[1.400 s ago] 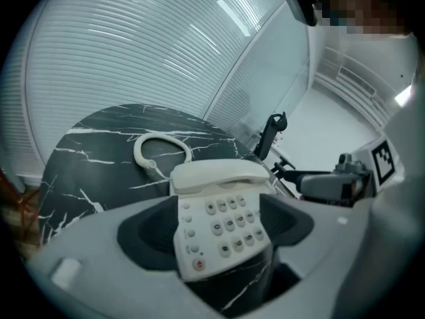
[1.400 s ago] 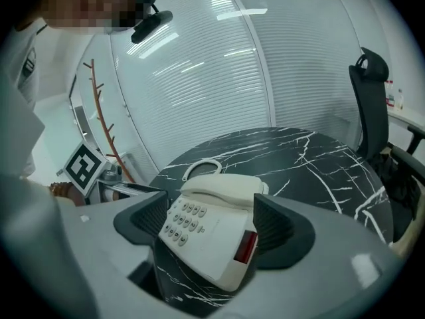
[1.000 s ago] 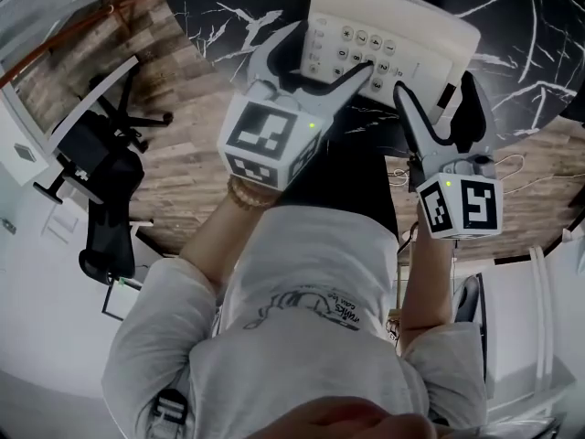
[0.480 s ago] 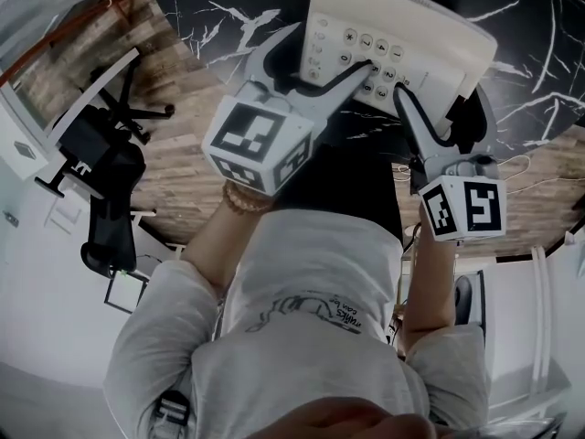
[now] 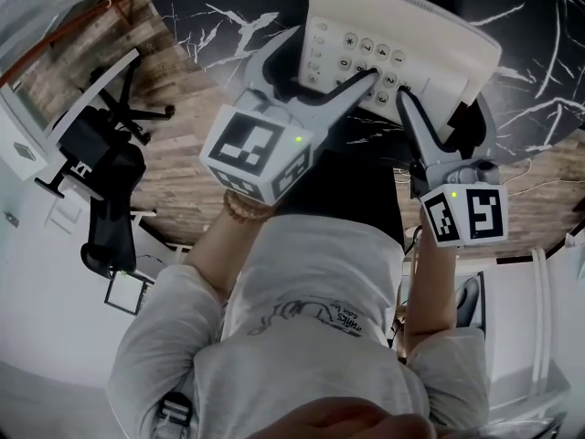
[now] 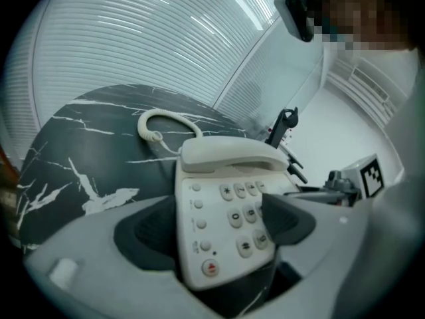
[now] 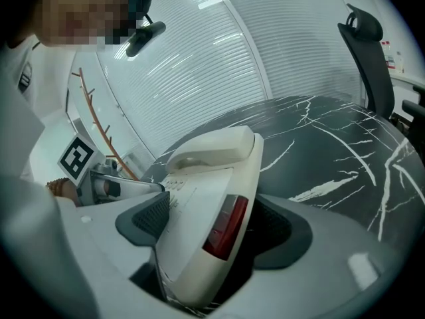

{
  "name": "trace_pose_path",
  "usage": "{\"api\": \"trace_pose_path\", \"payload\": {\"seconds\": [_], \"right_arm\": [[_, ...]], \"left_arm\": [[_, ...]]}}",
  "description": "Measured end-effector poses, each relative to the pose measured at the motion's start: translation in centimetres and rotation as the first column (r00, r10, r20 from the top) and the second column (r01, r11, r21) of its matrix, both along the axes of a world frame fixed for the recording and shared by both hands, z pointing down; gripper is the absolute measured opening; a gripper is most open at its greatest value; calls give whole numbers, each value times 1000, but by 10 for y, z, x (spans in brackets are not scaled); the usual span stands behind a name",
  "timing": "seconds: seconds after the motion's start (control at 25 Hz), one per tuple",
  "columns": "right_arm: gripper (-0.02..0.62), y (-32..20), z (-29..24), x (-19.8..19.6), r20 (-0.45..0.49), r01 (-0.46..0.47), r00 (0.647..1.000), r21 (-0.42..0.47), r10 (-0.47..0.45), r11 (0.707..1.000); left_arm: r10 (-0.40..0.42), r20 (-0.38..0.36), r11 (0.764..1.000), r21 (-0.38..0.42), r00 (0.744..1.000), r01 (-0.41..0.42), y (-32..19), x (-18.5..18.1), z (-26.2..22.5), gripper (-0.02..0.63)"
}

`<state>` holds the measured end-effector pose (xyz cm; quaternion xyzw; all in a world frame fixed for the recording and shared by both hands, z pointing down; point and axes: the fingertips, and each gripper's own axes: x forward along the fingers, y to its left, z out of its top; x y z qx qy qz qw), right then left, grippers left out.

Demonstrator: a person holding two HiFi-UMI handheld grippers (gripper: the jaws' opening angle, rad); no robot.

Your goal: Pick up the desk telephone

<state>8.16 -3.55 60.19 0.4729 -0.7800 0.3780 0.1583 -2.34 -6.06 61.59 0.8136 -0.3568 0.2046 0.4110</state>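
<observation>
A cream desk telephone sits on the black marble table, its handset in the cradle. My left gripper straddles the phone's near left corner. In the left gripper view one pad lies on the keypad and the other rests against the left edge. My right gripper straddles the right side, jaws closing. In the right gripper view one pad is over the top face, and the other stands just off the side with the red panel.
The coiled cord lies on the table behind the phone. A black office chair stands on the wood floor at the left, and another chair beyond the table's far side. White blinds fill the background.
Both grippers have slid a little further onto the phone and slightly down. The right gripper's jaws have drawn in somewhat around the phone's right side.
</observation>
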Motion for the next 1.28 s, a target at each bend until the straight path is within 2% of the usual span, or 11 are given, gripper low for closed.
{"api": "trace_pose_path", "payload": {"seconds": [0.44,0.68,0.92,1.28], "right_arm": [[373,2,-3,-3,-9,-13,1000,16,13,1000],[370,1,-20,-7,6,-29,1000,28,29,999],[370,-7,-62,-8,18,-38,999,78,37,996],[370,-19,-155,-5,20,-43,999,187,40,981]], "left_arm": [[-15,11,998,59,1000,14,1,1,-1,410],[-5,32,993,119,999,1,-3,-2,-23,413],[-15,32,982,188,999,9,-14,-3,-70,413],[-23,9,958,286,1000,20,-26,0,-163,414]]}}
